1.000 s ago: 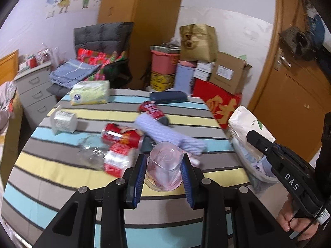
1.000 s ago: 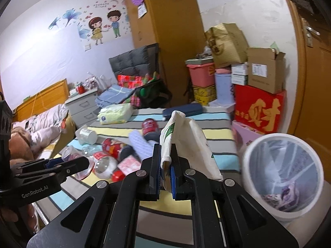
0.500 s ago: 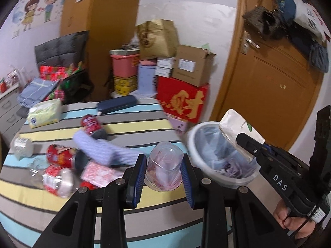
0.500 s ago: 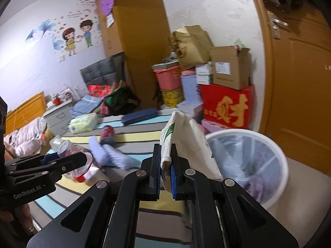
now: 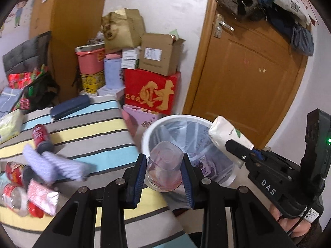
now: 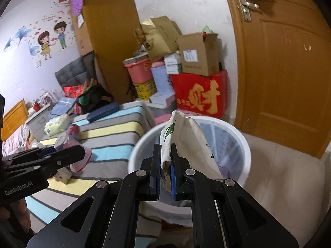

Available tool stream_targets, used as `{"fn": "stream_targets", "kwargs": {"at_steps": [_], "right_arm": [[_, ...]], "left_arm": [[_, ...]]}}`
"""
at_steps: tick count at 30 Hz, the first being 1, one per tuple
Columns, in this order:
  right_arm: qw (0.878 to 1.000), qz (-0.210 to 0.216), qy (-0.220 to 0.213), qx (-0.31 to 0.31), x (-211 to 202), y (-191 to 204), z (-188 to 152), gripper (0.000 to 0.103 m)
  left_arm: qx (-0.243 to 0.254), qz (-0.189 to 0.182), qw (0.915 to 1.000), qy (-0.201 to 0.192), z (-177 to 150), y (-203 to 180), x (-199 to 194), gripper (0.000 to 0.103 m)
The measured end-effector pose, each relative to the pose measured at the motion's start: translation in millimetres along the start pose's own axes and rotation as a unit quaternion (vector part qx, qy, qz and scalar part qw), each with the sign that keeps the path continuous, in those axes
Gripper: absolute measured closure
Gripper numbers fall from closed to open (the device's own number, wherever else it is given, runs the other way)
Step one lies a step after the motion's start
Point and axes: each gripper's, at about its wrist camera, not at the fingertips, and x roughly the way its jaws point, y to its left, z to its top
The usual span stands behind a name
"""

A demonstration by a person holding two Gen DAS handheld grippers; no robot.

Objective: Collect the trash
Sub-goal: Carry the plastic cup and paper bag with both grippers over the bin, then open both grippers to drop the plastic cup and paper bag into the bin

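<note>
A: What does the left gripper (image 5: 163,170) have?

B: A clear plastic cup with a pinkish residue inside (image 5: 164,166), mouth turned toward the camera. The jaws are clamped on its sides, blue pads pressing the wall. It hangs at the edge of the striped cloth worktop (image 5: 89,142), in front of the near rim of the round white waste bin lined with a clear bag (image 5: 151,132).

A: And the right gripper (image 6: 166,172)?

B: Its jaws are squeezed tight on a folded edge of a crumpled white paper bag with green print (image 6: 190,142). From the right wrist view the bag stands up over the bin's opening; from the left wrist view it sits at the bin's far right rim.

A: Anything in the bin?

B: Some scraps at the bottom, too blurred to name.

A: What lies on the worktop?

B: A red drinks can on its side (image 5: 41,137), a lavender knitted cloth (image 5: 51,165) just beside it, a crushed clear bottle with a red label (image 5: 14,194) and a pink-white wrapper (image 5: 42,196) near the left edge, plus a dark blue flat case (image 5: 70,106) and a pale green tissue pack (image 5: 9,125) farther back.

A: Behind the bin?

B: A red box with gold lettering (image 5: 152,94) under brown cardboard boxes, beside a wooden door (image 5: 248,78).
</note>
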Motion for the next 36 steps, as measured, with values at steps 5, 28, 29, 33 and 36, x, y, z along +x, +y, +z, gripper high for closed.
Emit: {"fn": "stream_targets", "kwargs": {"at_steps": [5, 28, 29, 33, 36], "right_arm": [[1.0, -0.007, 0.025, -0.001, 10, -12, -3, 0.095], [0.996, -0.051, 0.077, 0.001, 39, -41, -8, 0.055], [0.996, -0.051, 0.076, 0.001, 39, -41, -8, 0.055], [0.996, -0.054, 0.07, 0.006, 35, -40, -7, 0.055], [0.997, -0.052, 0.064, 0.008, 31, -38, -6, 0.055]], "left_arm": [[0.009, -0.015, 0.9997, 0.016, 5, -12, 25, 0.069], [-0.019, -0.028, 0.9981, 0.051, 14, -4, 85, 0.053], [-0.021, -0.028, 0.9981, 0.052, 14, -3, 83, 0.053], [-0.023, -0.023, 0.9983, 0.047, 12, 1, 75, 0.053], [-0.021, -0.021, 0.9986, 0.043, 10, 1, 66, 0.053]]}}
